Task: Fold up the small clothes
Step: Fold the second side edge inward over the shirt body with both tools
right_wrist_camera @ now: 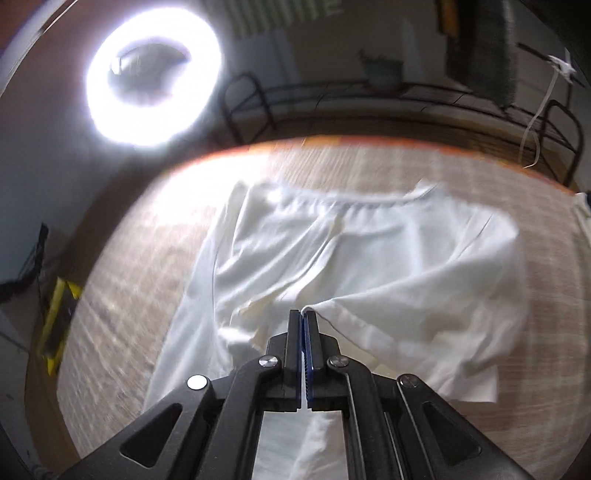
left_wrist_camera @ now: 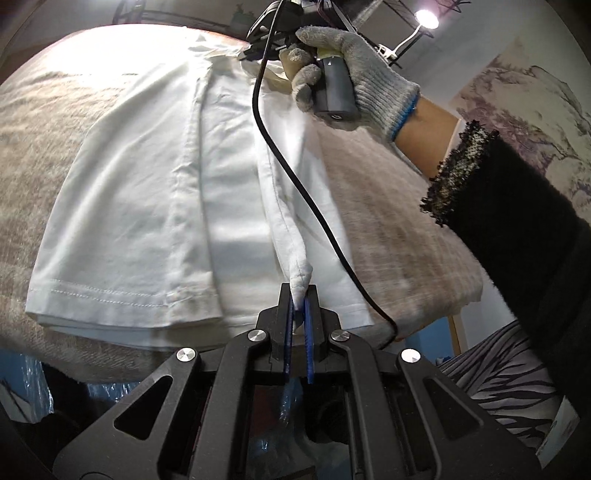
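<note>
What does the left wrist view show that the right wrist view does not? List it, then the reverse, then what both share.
Only the left wrist view shows the gloved right hand on its gripper handle, a black cable, a small lamp and the garment's stitched hem.

Only the right wrist view shows the ring light, a metal rack and the right gripper shut on cloth.

Both show the white garment on the beige table cover; the left gripper also pinches it.
</note>
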The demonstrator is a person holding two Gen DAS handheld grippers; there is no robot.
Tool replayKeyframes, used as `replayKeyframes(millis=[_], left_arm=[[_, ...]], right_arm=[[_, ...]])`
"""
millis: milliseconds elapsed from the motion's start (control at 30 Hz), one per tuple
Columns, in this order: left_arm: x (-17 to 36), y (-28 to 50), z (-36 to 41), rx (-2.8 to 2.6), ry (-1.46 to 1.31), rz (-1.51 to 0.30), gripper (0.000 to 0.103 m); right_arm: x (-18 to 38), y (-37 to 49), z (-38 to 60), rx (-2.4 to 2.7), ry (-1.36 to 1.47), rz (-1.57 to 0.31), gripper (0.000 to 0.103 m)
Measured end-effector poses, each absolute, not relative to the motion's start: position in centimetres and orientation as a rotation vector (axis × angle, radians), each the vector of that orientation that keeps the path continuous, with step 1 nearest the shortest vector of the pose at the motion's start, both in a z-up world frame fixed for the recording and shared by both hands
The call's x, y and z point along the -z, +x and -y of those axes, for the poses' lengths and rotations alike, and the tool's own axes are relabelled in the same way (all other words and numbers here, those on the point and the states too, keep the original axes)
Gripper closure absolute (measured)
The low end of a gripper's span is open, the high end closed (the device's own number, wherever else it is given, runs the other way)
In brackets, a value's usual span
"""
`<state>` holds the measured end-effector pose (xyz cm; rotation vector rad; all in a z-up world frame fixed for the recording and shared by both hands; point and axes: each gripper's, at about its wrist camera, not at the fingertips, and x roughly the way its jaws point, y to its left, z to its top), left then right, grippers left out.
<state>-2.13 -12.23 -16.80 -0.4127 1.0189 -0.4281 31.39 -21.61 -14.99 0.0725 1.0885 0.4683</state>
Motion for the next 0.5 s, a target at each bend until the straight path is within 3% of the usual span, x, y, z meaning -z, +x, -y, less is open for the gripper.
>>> replayKeyframes(millis=[67,133,167,267,367,500], left_arm=[[16.8,-2.2,12.2,0.427,-0.407,-1.015,0.100],[16.9,-2.3,12.2,0.429,-0.408,-1.011,0.100],[17.0,-2.4,12.1,0.430,-0.413,-1.010,0.100],[17.1,-2.5,11.7,0.433,-0.428,-1.008,0.100],[17.2,-2.4,11.6,0.439,-0.441,-1.011,0.100],[17.1,-2.5,11.8,0.445,-0.422,-1.005,0.100]], right_arm=[[16.1,31.1,21.1,-0.496,0.069,-1.133,0.098],[15.9,30.8,22.1,-0.522,0.089,-1.146,0.073],[15.5,30.7,22.7,-0.531,0.108,-1.134,0.069],[12.7,30.8,26.7,-0.576,0.238,-1.069,0.066],[11.0,31.4,30.9,-0.489,0.299,-1.010,0.056],[12.4,32.6,34.8,-0.317,0.332,-1.047,0.057]])
